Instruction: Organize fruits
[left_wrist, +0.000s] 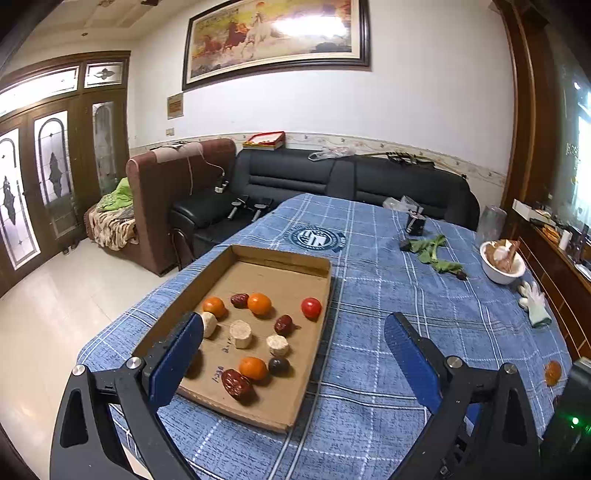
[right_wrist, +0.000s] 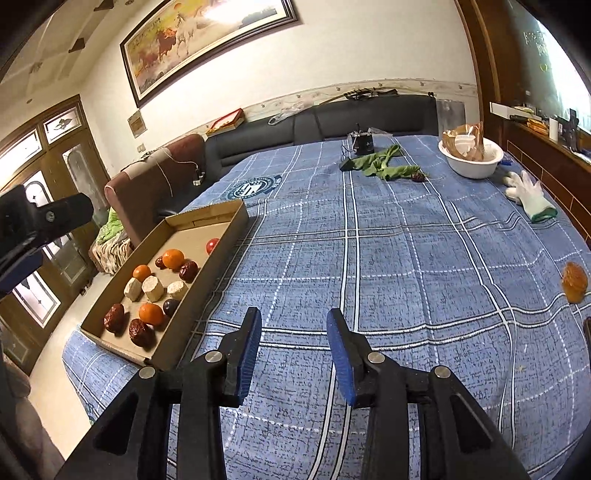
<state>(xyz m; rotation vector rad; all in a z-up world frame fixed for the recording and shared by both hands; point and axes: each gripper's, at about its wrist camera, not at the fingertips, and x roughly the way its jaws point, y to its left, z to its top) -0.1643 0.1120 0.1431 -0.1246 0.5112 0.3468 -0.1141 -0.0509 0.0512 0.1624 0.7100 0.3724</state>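
Note:
A shallow cardboard tray (left_wrist: 317, 266) (right_wrist: 236, 221) lies on the blue plaid tablecloth. It holds oranges (left_wrist: 259, 303) (right_wrist: 173, 258), red dates (left_wrist: 236, 383) (right_wrist: 140, 332), a red tomato (left_wrist: 311, 307) (right_wrist: 212, 245), pale cylindrical pieces (left_wrist: 240, 333) (right_wrist: 152, 288) and a dark plum (left_wrist: 279, 365) (right_wrist: 170, 306). My left gripper (left_wrist: 293, 328) is wide open and empty above the tray's near end. My right gripper (right_wrist: 294, 325) is open and empty over bare cloth right of the tray. A lone orange fruit (left_wrist: 553, 373) (right_wrist: 574, 282) lies at the table's right side.
A white bowl (left_wrist: 498, 272) (right_wrist: 471, 164) with wrappers, a white glove (left_wrist: 533, 301) (right_wrist: 528, 195), green leaves (left_wrist: 434, 253) (right_wrist: 388, 166) with a dark date (right_wrist: 418, 177) and a small black box (left_wrist: 415, 223) (right_wrist: 364, 144) sit at the far end. A black sofa (left_wrist: 332, 177) stands beyond the table.

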